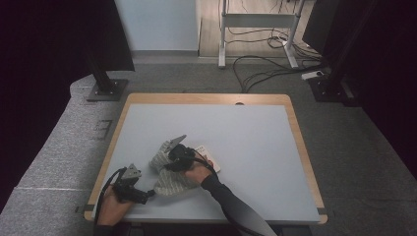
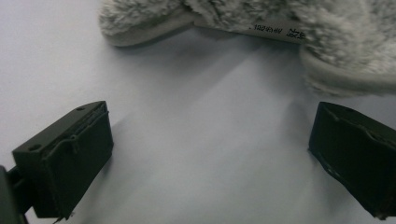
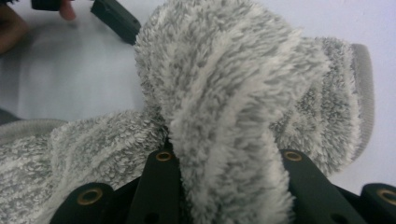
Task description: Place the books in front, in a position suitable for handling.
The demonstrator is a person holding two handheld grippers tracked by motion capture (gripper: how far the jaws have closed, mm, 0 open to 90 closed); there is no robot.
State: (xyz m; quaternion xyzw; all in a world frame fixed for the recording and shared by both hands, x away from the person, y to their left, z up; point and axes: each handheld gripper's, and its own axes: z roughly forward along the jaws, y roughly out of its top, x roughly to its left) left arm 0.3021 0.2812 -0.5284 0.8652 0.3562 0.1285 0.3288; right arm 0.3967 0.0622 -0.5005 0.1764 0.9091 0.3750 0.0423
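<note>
A fluffy grey-and-white striped towel (image 3: 224, 112) lies bunched near the front of the pale blue wood-edged table (image 1: 255, 142), one fold clamped in the right gripper (image 3: 224, 186). It half hides a white card (image 1: 208, 156). The left gripper (image 2: 210, 154) gapes, holding nothing.

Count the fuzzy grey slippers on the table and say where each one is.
2. One slipper lies flat near the table's front edge. The other slipper, just behind it, is pinched by the right gripper. Nothing suggests a hidden third.
</note>
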